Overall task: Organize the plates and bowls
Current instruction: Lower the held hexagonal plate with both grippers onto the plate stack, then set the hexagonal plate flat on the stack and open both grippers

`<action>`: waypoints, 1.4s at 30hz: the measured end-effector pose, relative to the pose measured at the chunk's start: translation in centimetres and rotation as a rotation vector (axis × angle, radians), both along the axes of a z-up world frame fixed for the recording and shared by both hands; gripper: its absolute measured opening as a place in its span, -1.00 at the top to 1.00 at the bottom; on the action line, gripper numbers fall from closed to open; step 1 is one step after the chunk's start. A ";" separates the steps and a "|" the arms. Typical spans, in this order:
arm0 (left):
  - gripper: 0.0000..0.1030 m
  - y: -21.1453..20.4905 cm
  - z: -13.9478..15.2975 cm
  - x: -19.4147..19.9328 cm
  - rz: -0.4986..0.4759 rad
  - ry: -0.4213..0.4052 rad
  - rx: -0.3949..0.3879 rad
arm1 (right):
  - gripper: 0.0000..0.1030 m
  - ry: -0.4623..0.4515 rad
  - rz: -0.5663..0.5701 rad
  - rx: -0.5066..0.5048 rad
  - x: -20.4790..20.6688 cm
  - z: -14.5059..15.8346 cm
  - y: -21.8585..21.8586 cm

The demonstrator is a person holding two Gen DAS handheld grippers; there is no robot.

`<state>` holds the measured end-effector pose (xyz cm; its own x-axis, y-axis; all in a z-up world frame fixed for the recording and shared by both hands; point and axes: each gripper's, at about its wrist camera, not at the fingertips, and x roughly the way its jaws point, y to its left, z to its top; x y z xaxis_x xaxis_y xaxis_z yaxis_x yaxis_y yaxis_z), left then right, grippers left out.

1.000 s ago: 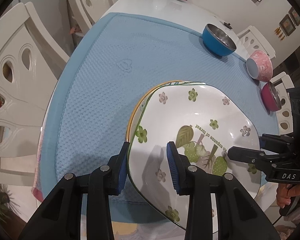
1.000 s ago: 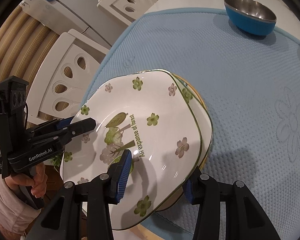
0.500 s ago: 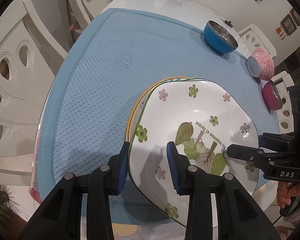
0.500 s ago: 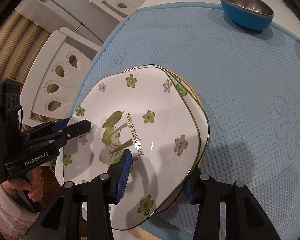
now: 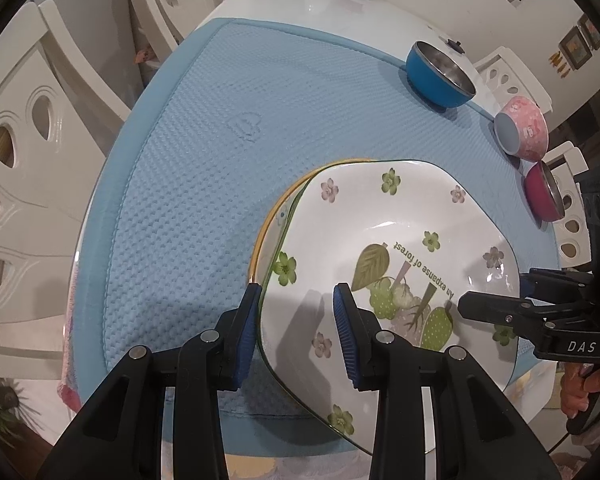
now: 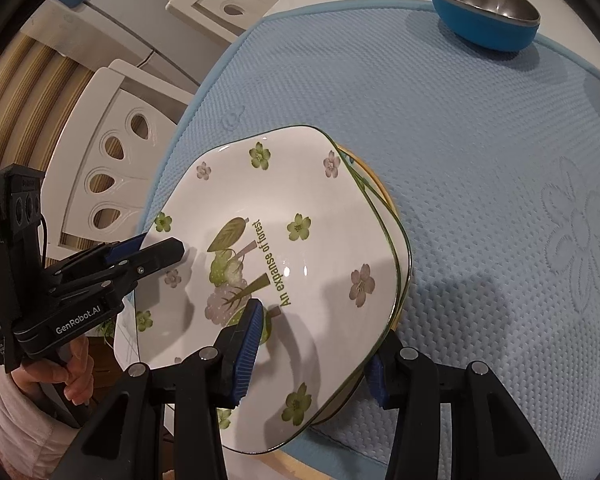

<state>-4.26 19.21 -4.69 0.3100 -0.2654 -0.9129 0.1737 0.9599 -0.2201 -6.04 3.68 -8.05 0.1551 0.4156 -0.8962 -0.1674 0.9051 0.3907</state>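
Observation:
A white flowered plate [image 5: 384, 216] with green print lies tilted on top of a stack of plates whose yellow rim [image 5: 274, 210] shows beneath, near the front edge of a blue mat [image 5: 204, 128]. My left gripper [image 5: 295, 336] straddles the plate's left rim, with a gap at the inner pad. My right gripper [image 6: 312, 348] straddles the opposite rim of the same plate [image 6: 292, 216], jaws wide apart. Each gripper shows in the other's view, at the plate's edge.
A blue steel-lined bowl [image 5: 440, 74] stands at the mat's far side, also in the right wrist view [image 6: 484, 12]. A pink bowl [image 5: 522, 128] and a magenta bowl [image 5: 544, 192] sit at the right edge. White chairs [image 5: 32, 120] ring the table.
Both grippers and the plate have drawn slightly back towards the near edge; the bowls look farther away. The jaws keep the same spacing.

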 end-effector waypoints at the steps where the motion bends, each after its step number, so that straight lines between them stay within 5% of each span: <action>1: 0.37 0.0 0.1 0.0 0.000 -0.004 -0.002 | 0.12 0.007 0.000 -0.006 0.0 0.1 0.1; 31: 0.33 0.4 0.9 1.3 -0.005 -0.013 0.021 | 0.12 0.084 -0.034 -0.095 0.7 0.7 -0.4; 42: 0.19 0.6 1.1 4.0 0.015 0.065 0.074 | 0.12 0.104 -0.081 -0.096 1.8 -0.1 0.2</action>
<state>-0.23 19.82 -3.63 0.2530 -0.1927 -0.9481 0.1465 0.9763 -0.1593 -4.20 3.84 -8.11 0.0886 0.3176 -0.9441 -0.0551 0.9479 0.3137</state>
